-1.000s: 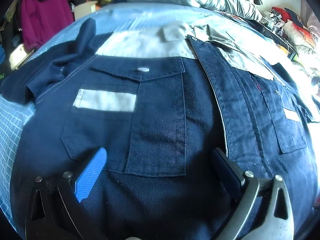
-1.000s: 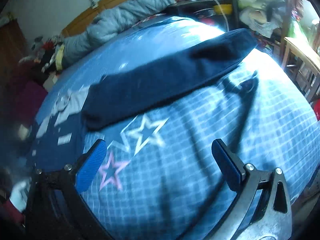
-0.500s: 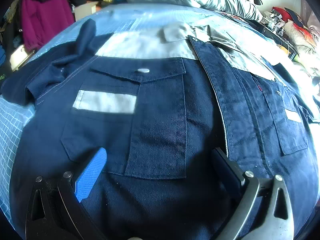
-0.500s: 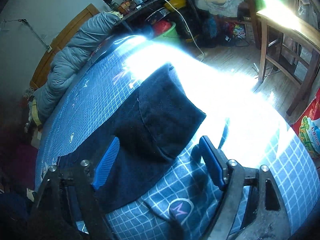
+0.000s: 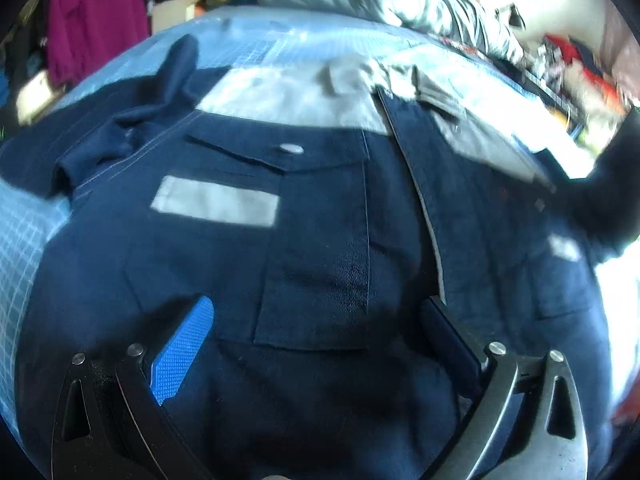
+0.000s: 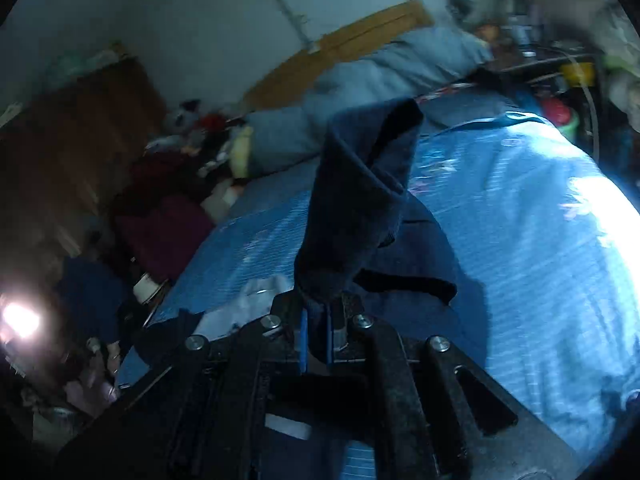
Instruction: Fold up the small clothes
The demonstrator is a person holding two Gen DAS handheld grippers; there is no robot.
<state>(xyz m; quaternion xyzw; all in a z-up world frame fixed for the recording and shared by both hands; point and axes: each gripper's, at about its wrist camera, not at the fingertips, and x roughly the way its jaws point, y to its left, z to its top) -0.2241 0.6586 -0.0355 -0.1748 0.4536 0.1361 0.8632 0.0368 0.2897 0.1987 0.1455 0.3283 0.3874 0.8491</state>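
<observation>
Bed [image 6: 520, 240] | left gripper [image 5: 316, 336] spread over jacket [image 5: 320, 240] | right gripper [image 6: 316, 336] clenching sleeve [image 6: 360, 200]

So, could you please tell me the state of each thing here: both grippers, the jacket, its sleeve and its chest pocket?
left gripper: open, low over the jacket front
right gripper: shut on the sleeve
jacket: spread flat on the bed, front up
sleeve: lifted off the bed
chest pocket: flap down, buttoned
</observation>
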